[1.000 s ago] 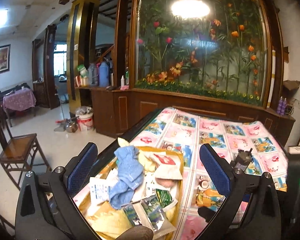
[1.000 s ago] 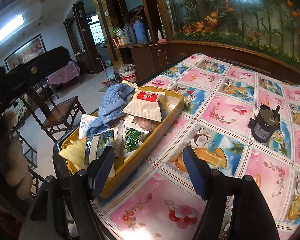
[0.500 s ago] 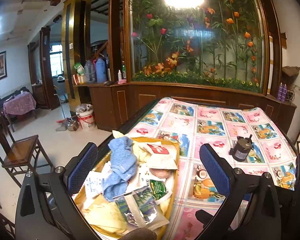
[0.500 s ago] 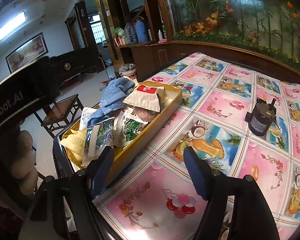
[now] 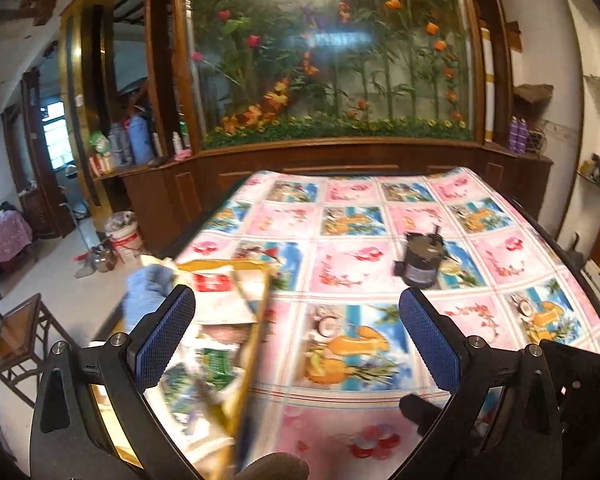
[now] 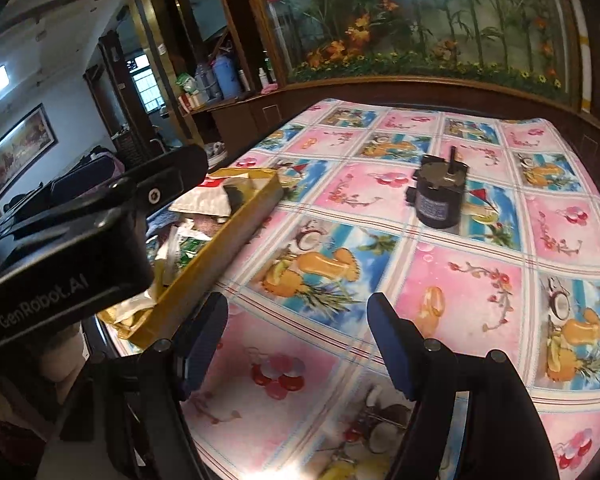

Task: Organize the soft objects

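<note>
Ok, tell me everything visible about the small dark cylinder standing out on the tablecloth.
The small electric motor is a dark cylinder with a bluish label on its side, a grey metal top plate and a thin shaft sticking up off-centre. It stands upright on the patterned tablecloth, apart from the yellow tray. Nothing touches it.

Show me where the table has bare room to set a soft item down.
Free cloth lies between the yellow tray and the black motor, and near both open claws, left claw and right claw. The tray itself is crowded with packets.
</note>
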{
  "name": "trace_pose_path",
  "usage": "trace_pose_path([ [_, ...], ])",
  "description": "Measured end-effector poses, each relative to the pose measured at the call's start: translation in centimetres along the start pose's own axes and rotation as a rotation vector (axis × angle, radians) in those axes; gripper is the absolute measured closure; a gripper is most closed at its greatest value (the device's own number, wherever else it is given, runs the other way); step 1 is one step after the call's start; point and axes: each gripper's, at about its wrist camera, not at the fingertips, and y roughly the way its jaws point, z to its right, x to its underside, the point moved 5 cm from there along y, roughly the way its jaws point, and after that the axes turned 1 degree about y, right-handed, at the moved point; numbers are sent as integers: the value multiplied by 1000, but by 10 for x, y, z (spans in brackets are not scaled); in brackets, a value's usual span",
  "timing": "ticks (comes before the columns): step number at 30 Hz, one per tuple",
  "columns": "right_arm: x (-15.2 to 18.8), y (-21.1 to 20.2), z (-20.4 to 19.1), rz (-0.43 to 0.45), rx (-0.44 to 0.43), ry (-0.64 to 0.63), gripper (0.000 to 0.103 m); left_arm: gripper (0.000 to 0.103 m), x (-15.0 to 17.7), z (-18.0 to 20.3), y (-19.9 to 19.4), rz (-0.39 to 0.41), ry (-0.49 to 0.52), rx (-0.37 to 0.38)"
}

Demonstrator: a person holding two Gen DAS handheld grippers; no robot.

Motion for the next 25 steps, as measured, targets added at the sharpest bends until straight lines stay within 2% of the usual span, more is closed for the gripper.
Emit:
trace_pose_path([
  [5,9,-9,62,-18,123,121,31,0,7,33,28,-87,32,61],
  [10,17,-15,109,-48,232,210,31,0,20,59,66,-213,20,109],
  [15,20,-1,128,-107,315,209,31,0,44,83,106,-343,32,124],
  [19,22,11,143,-136,338,234,31,0,57,89,128,-424,13,123],
  [22,19,18,150,-136,357,238,30,0,63,92,140,-439,30,108],
  [25,15,25,152,-138,419,203,29,0,71,94,153,-457,8,133],
])
